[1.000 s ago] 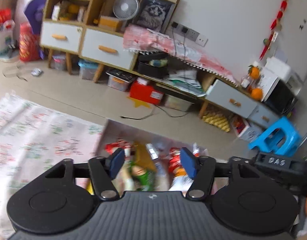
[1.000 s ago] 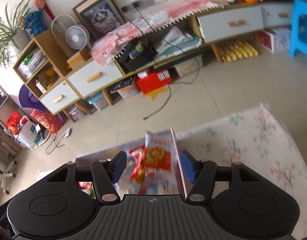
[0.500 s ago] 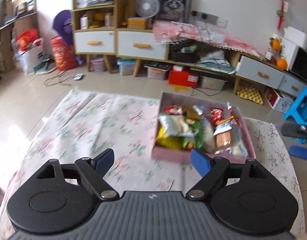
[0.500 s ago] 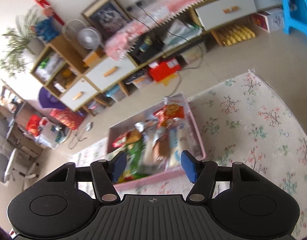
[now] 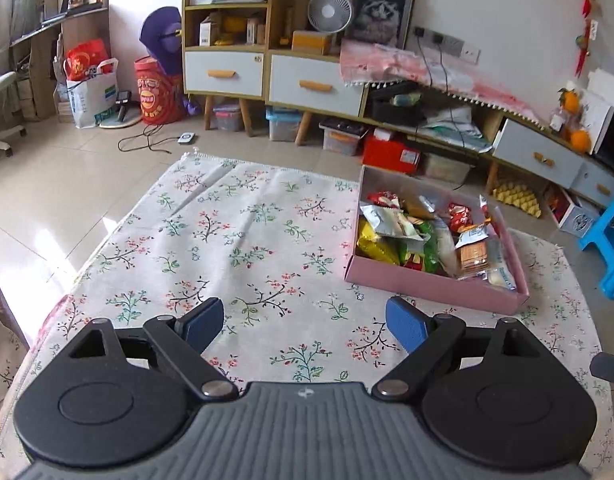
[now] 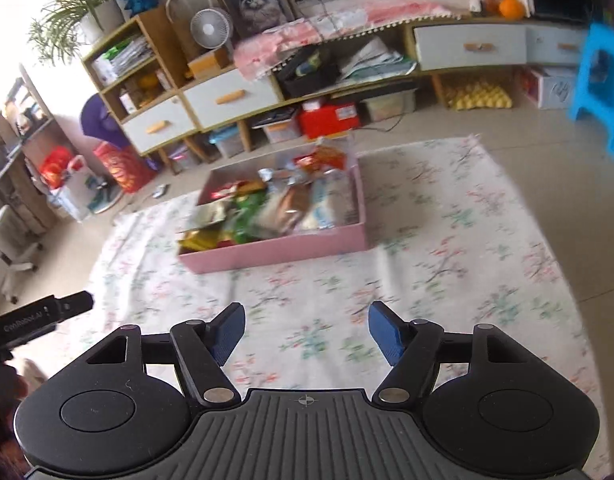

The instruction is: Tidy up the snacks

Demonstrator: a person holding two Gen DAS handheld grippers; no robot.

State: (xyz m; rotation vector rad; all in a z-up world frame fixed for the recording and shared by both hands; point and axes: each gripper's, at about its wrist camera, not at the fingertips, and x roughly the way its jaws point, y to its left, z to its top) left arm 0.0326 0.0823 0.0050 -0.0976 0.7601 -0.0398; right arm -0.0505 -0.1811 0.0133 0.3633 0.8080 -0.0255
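Observation:
A pink box full of several snack packets sits on a table with a floral cloth, towards its far right. My left gripper is open and empty, held above the cloth near the front edge, short of the box. In the right wrist view the same pink box lies ahead at centre, and my right gripper is open and empty above the cloth, well back from the box.
Low cabinets with drawers and storage bins line the far wall. A blue stool stands right of the table. The left gripper's body shows at the left edge of the right wrist view.
Both grippers have pulled back and up from over the box, and the whole table now shows. Both jaws have opened wider. The box and snacks have stayed in place.

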